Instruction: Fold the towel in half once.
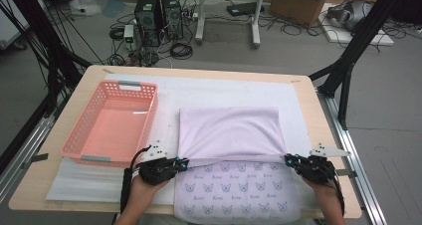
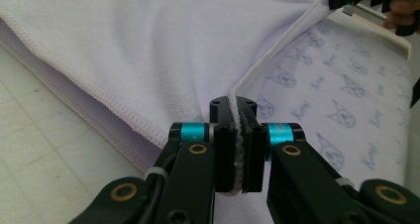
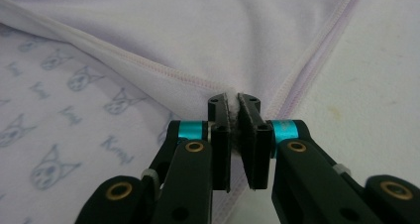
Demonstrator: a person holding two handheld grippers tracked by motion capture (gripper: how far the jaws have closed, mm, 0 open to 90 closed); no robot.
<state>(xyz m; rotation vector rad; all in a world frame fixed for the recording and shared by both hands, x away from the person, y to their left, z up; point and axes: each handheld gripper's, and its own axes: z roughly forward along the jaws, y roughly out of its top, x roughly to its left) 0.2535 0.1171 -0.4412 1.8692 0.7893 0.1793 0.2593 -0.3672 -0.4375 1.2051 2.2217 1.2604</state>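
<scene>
A pale lilac towel point(image 1: 230, 135) lies on the white mat, its plain side folded over and its cat-print side point(image 1: 239, 187) showing near the front edge. My left gripper point(image 1: 185, 162) is shut on the folded edge's left corner; the cloth is pinched between its jaws in the left gripper view point(image 2: 236, 135). My right gripper point(image 1: 288, 159) is shut on the right corner, with the towel's hem point(image 3: 233, 102) squeezed between its jaws. The edge is stretched taut between the two grippers.
A pink plastic basket point(image 1: 89, 130) stands empty to the left of the towel. A white foam mat point(image 1: 298, 115) covers the wooden table point(image 1: 318, 110). Black frame legs, cables and computer towers stand on the floor beyond the table.
</scene>
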